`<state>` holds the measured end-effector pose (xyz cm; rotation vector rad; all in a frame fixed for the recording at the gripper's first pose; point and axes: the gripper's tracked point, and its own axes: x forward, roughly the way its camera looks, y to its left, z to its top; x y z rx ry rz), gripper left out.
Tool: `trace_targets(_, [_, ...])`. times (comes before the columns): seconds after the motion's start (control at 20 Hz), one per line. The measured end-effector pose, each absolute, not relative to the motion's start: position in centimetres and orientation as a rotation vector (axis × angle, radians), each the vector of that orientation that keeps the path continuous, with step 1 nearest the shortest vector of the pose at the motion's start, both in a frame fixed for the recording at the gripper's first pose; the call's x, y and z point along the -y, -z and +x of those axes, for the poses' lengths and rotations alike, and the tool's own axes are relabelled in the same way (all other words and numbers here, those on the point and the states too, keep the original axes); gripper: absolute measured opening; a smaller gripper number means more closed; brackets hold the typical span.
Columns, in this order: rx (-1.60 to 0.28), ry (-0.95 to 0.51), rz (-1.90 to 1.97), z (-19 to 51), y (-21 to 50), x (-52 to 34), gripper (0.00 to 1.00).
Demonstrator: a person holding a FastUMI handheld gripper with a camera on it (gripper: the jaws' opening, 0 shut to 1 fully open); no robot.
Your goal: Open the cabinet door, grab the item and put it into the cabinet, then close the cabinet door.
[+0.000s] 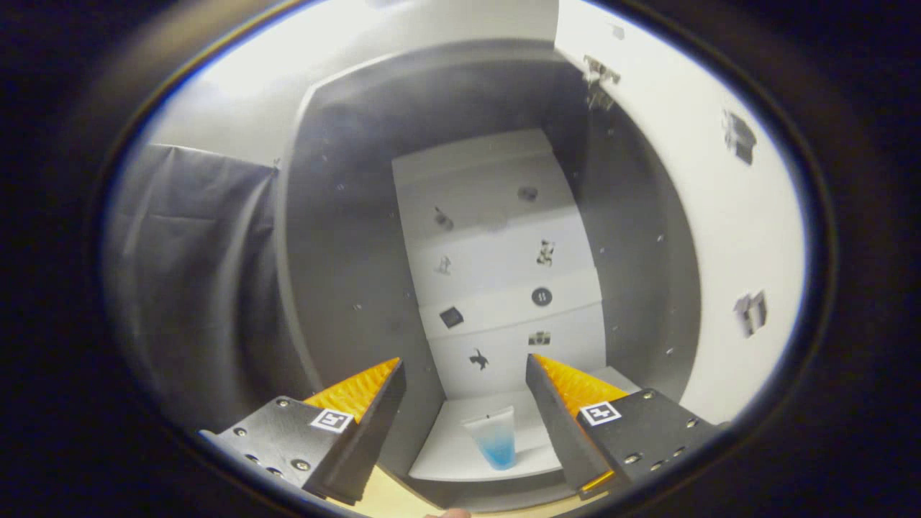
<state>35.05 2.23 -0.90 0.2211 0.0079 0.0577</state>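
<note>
The white cabinet (504, 93) stands open ahead of me, and I look into its dark interior. Its door (719, 216) is swung out to the right and carries several small stickers. A small tube (494, 437), clear above and blue at its lower end, lies on the cabinet's white floor (446, 460), just beyond my fingers and in line with the gap between them. My gripper (464, 370) is open with nothing between its fingers and holds off from the tube. A white back panel (496, 273) with small stickers rises behind the tube.
The dark left inner wall (345, 252) and right inner wall (633, 252) bound the opening. A black cloth (194, 288) hangs left of the cabinet. A pale wooden surface (392, 500) lies below the cabinet's front edge.
</note>
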Motion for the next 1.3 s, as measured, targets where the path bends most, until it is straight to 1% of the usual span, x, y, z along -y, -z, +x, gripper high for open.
trace_targets(0.25, [0.048, 0.036, 0.177, 27.3, -2.7, 1.3, 0.98])
trace_targets(0.7, [0.027, 0.284, 0.061, 12.8, -3.3, 7.3, 0.99])
trace_targets(0.95, [0.084, 0.435, 0.057, 5.2, -5.2, 12.0, 0.99])
trace_targets(1.3, [0.124, 0.660, 0.037, -1.9, -6.1, 21.0, 0.99])
